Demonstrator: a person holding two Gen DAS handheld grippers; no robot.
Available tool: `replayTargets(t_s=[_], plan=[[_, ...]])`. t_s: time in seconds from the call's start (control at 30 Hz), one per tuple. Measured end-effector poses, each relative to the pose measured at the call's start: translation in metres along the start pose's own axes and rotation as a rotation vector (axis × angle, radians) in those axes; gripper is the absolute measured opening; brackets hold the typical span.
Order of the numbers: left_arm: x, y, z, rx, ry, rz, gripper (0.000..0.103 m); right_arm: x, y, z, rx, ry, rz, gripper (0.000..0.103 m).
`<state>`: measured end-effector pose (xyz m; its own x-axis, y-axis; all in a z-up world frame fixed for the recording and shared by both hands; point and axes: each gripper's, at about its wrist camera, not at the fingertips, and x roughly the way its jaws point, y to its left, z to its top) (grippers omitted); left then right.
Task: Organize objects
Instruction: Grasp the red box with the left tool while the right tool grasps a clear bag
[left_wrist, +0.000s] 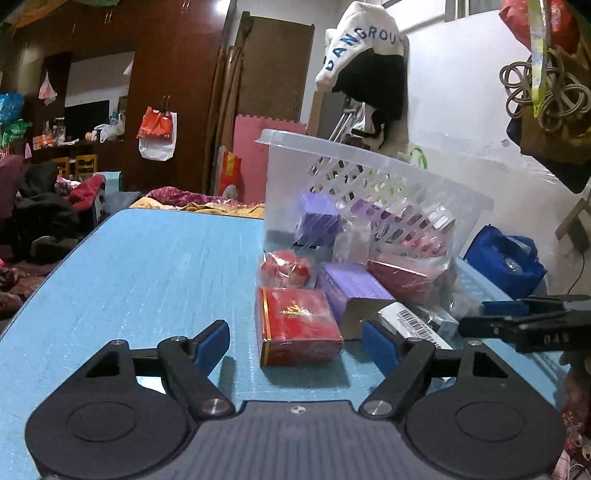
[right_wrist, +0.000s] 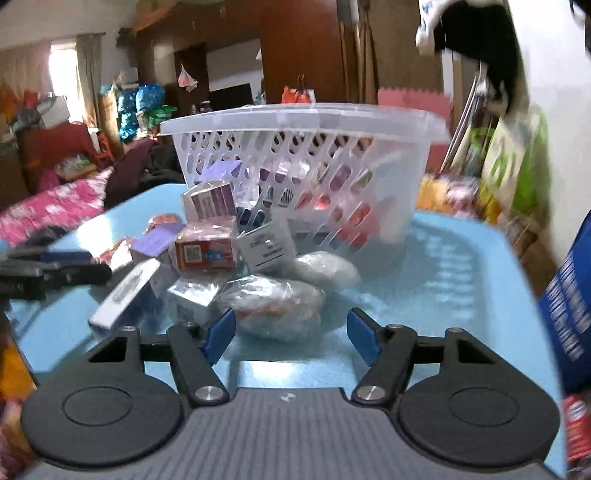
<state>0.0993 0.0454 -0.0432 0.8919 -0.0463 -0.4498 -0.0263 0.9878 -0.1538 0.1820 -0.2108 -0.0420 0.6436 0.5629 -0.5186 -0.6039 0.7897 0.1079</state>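
Note:
A clear plastic basket (left_wrist: 369, 166) stands on the blue table (left_wrist: 147, 266) and holds purple and red boxes. In front of it lie a red box (left_wrist: 299, 325), a purple box (left_wrist: 351, 291), a wrapped red packet (left_wrist: 284, 269) and a white barcoded box (left_wrist: 413, 321). My left gripper (left_wrist: 295, 343) is open, its fingers on either side of the red box's near end. In the right wrist view the basket (right_wrist: 303, 122) stands behind a pile of boxes and a clear-wrapped bundle (right_wrist: 277, 302). My right gripper (right_wrist: 291, 336) is open just before that bundle.
The right gripper (left_wrist: 524, 325) shows at the right edge of the left wrist view; the left gripper (right_wrist: 48, 273) shows at the left of the right wrist view. A blue bag (left_wrist: 506, 258) sits beyond the table's right edge. A bed and clutter lie behind.

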Motion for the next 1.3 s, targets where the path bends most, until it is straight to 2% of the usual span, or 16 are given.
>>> replayTargets(t_s=[0.07,0.13,0.2,0.33,0.63,0.67,0.7,0.73,0.87,1.07,1.3], plan=[[0.003,-0.002,0.000,0.001,0.007,-0.003,0.082,0.005,-0.002,0.002,0.025,0.032,0.026,0.070],[0.007,-0.005,-0.001,0.002,0.026,-0.010,0.082,0.002,0.000,-0.003,0.017,0.021,0.033,0.070],[0.009,-0.008,-0.001,0.007,0.034,-0.021,0.082,0.000,0.003,-0.006,0.004,0.023,0.027,0.062],[0.012,-0.012,0.000,-0.007,0.039,-0.025,0.082,-0.006,0.004,-0.012,-0.007,-0.001,0.019,0.059],[0.019,-0.030,-0.003,0.085,0.031,0.077,0.081,-0.011,0.004,-0.010,0.007,-0.061,0.023,0.059],[0.020,-0.031,-0.004,0.096,0.026,0.084,0.074,-0.012,0.003,-0.009,0.010,-0.068,0.023,0.059],[0.020,-0.031,-0.004,0.100,0.018,0.090,0.061,-0.013,0.003,-0.010,0.012,-0.076,0.024,0.059],[0.019,-0.030,-0.004,0.100,0.011,0.095,0.055,-0.014,0.003,-0.010,0.013,-0.084,0.024,0.059],[0.011,-0.016,-0.005,0.014,-0.008,0.020,0.055,-0.016,0.002,-0.011,0.016,-0.110,0.032,0.059],[-0.009,-0.011,-0.006,0.011,-0.080,0.001,0.055,-0.022,0.008,-0.013,-0.005,-0.163,0.002,0.059],[-0.026,-0.021,-0.001,0.040,-0.103,-0.036,0.055,-0.034,0.013,-0.019,-0.015,-0.227,-0.058,0.059]])
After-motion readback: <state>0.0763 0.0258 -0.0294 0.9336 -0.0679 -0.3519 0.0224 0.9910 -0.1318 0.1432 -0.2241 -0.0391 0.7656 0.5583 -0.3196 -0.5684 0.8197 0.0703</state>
